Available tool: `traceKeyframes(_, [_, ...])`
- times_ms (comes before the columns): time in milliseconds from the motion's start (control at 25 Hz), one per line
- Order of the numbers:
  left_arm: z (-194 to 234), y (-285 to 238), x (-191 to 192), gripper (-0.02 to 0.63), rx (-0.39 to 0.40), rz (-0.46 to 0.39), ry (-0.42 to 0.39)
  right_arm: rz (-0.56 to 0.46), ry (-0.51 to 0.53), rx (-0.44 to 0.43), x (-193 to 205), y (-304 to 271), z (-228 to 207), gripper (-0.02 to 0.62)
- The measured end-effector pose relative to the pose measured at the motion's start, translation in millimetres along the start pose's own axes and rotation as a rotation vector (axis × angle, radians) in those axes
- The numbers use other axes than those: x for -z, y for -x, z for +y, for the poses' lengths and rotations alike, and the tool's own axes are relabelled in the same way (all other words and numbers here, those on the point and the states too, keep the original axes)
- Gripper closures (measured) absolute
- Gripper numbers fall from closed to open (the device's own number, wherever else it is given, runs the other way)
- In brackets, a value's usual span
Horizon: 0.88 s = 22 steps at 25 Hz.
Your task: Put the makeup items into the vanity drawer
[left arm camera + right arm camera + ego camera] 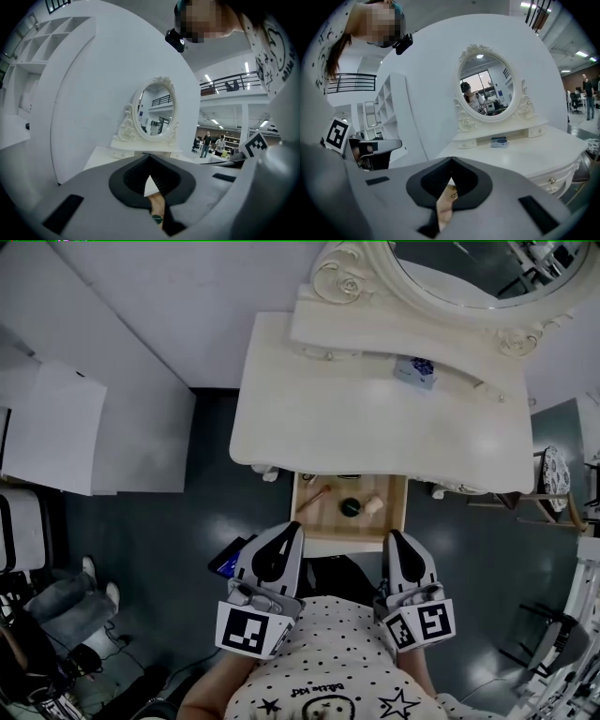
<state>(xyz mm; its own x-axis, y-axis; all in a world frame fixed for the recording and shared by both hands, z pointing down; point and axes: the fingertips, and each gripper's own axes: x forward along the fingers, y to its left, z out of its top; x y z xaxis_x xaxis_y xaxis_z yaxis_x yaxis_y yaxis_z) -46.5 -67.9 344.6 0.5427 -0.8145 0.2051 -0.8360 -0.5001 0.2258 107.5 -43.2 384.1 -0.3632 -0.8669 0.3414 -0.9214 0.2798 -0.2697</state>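
makeup items (351, 506) lie in the open drawer (328, 519) under the vanity (328, 409). just in front of it, near the person's chest, left gripper (296, 527) and right gripper (394, 534) are both closed, empty.

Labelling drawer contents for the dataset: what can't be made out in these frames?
Drawer, head view: rear hidden under the tabletop; items in it too small to identify.
Gripper views: drawer mostly hidden behind the shut jaws of the left hand-held gripper and right hand-held gripper.
Box on tabletop: print too small in every view.
Mirror, head view: top cut off by the edge.
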Motion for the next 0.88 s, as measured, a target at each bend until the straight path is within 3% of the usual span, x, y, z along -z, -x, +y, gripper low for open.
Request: traceKeyframes(880, [9, 12, -9, 0.604, -0.009, -0.028, -0.003, 0.012, 0.077, -0.002, -5, -9, 16, 0.588])
